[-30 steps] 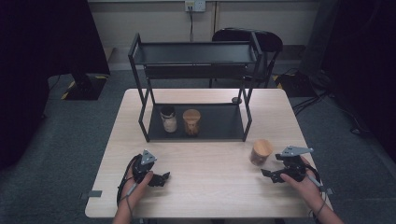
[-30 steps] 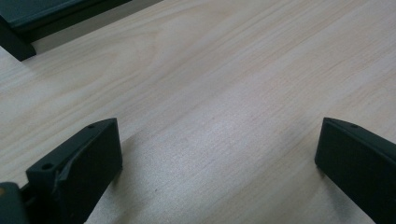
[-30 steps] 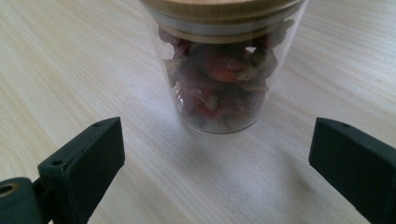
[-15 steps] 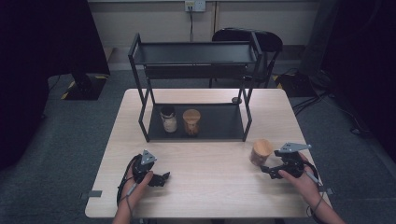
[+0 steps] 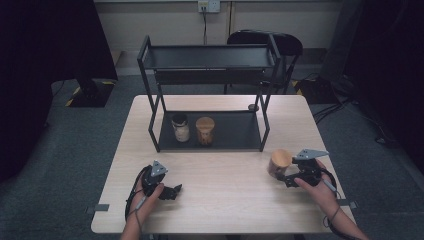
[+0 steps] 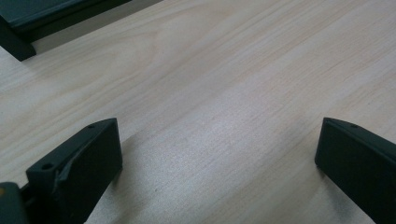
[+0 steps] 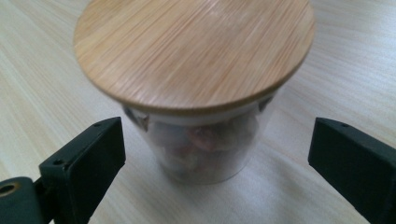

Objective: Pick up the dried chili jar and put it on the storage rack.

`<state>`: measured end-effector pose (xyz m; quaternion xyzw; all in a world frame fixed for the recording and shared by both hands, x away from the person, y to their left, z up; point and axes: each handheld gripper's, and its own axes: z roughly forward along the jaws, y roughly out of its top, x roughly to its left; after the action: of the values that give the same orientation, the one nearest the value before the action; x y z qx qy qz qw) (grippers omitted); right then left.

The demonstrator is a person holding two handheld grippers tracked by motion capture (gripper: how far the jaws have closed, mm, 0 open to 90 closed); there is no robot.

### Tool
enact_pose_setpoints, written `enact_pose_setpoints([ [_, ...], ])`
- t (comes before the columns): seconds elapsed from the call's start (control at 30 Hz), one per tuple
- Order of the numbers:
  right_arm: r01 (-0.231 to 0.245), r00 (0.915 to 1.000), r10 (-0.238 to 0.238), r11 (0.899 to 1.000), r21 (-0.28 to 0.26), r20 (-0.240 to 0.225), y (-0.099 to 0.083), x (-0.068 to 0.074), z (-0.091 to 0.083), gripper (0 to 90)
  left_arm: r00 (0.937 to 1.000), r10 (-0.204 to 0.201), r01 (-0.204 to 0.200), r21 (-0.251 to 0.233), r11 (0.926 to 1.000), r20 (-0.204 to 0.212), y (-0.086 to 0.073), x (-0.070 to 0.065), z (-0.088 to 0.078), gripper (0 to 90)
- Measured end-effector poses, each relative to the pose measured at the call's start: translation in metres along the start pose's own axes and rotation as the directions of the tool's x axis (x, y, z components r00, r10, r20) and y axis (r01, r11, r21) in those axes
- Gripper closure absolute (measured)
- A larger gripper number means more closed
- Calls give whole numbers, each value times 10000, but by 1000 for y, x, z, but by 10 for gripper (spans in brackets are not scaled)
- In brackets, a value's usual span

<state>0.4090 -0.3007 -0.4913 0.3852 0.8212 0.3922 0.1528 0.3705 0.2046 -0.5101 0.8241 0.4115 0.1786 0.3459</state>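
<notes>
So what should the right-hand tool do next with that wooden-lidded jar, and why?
Probably ease forward a little and close. The right tool is open, its jaws standing either side of the jar without touching the glass, and the jar stands upright on the table.

Each hand carries a black, blocky two-jaw tool: left tool (image 5: 172,192), right tool (image 5: 283,180). A grey three-cornered plate (image 5: 310,153) sits atop each. The jaws are matte black, rectangular, with small round screw holes. A black cable (image 5: 131,200) trails from each tool. Forearms are bare, without sleeves.
</notes>
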Motion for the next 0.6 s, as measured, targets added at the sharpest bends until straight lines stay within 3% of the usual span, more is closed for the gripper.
enact_pose_setpoints([
  [0.6,114,9999,-113,9999,-80,90,8,1,18,88,10000,3,-3,2,10000,1,0,0,0,2],
])
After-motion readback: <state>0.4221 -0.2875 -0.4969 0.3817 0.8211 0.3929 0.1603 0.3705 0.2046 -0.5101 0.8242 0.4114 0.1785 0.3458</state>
